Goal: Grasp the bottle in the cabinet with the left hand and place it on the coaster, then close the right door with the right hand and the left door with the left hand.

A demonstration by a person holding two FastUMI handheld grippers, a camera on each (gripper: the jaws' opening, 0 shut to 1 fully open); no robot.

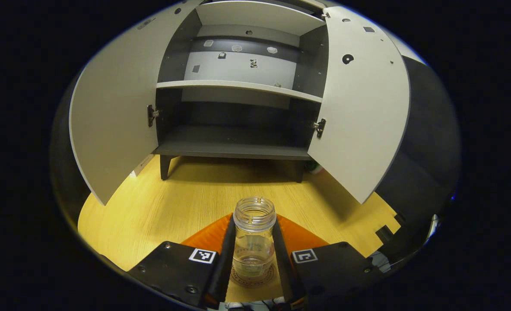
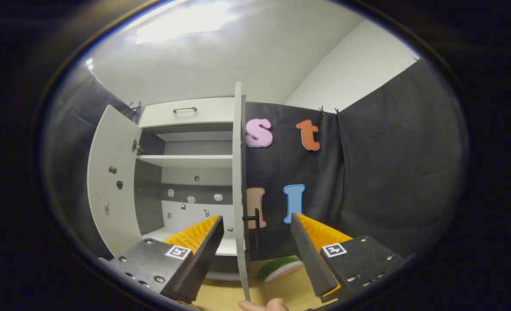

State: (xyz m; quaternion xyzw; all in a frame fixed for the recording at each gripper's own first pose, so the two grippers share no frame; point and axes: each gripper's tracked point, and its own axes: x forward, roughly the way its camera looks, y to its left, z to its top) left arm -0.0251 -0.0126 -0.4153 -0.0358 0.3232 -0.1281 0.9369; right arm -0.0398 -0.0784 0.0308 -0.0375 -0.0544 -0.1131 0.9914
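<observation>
Clear bottle [image 1: 254,242] between left fingers [image 1: 223,259]

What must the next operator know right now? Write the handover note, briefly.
Left gripper: fingers against both sides of the bottle, which stands upright on the coaster on the table, in front of the cabinet.
Right gripper: open, raised at the right door, the door's edge between its fingers.
Done: bottle out of the cabinet and on the coaster.
Left: release the bottle, close the right door with the right gripper, then the left door with the left. Both doors stand wide open.
</observation>
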